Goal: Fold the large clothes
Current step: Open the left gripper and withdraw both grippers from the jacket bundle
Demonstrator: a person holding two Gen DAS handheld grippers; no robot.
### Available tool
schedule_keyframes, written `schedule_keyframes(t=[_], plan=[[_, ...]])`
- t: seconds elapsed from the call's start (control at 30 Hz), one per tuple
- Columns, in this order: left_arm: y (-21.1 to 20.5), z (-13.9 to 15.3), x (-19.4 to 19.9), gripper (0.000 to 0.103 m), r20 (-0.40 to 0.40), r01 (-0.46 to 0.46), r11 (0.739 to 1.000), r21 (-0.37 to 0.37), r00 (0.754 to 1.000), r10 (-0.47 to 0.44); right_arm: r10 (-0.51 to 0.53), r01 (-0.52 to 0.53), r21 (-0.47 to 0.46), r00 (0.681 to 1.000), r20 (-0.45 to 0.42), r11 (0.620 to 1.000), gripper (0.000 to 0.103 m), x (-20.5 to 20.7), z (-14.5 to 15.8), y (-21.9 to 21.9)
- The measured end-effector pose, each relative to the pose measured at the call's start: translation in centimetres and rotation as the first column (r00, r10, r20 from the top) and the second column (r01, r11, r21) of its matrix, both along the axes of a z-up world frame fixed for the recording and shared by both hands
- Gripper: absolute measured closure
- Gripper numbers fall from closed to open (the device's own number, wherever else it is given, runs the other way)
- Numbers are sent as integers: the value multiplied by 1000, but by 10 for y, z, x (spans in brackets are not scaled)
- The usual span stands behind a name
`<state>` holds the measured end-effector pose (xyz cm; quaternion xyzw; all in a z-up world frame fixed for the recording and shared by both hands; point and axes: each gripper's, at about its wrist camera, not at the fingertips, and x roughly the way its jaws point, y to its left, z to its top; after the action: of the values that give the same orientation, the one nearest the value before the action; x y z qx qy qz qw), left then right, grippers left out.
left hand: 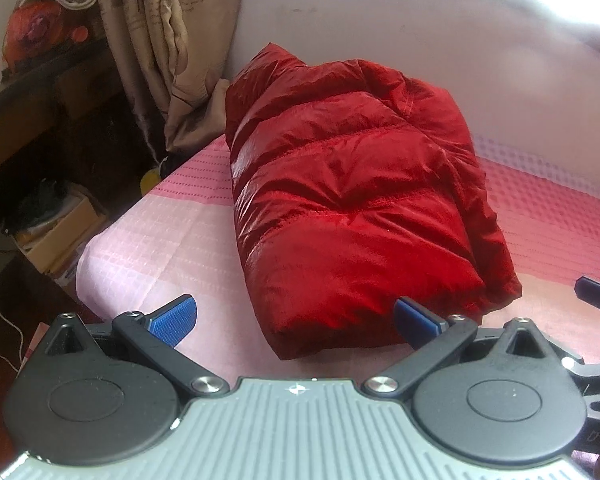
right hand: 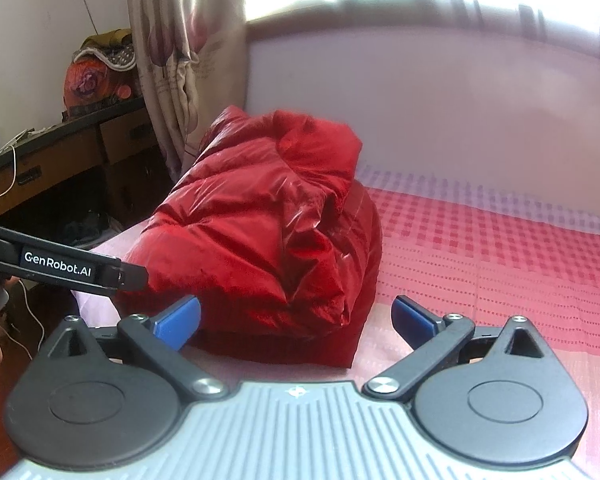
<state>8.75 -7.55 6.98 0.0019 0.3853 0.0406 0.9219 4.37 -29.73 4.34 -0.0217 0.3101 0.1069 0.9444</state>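
Observation:
A red puffer jacket (left hand: 352,208) lies folded into a compact bundle on the pink checked bed cover (left hand: 172,232). It also shows in the right wrist view (right hand: 268,232). My left gripper (left hand: 296,320) is open and empty, just in front of the bundle's near edge. My right gripper (right hand: 296,320) is open and empty, close to the bundle's near right corner. The left gripper's finger (right hand: 60,266) reaches in from the left of the right wrist view beside the jacket. A tip of the right gripper (left hand: 598,294) shows at the right edge of the left wrist view.
A patterned curtain (left hand: 168,48) hangs at the bed's far left corner. A dark wooden desk (right hand: 60,160) with a bundle on top stands left of the bed. Cardboard boxes (left hand: 56,232) and cables lie on the floor. The white headboard (right hand: 420,100) is behind the jacket.

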Motion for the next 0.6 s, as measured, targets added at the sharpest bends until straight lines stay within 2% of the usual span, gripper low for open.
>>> schedule_keyframes(t=[0.6], plan=[[2, -12, 1, 0, -24, -37, 999, 15, 999, 38, 2, -2, 2, 1000, -19, 1000, 0, 1, -6, -1]])
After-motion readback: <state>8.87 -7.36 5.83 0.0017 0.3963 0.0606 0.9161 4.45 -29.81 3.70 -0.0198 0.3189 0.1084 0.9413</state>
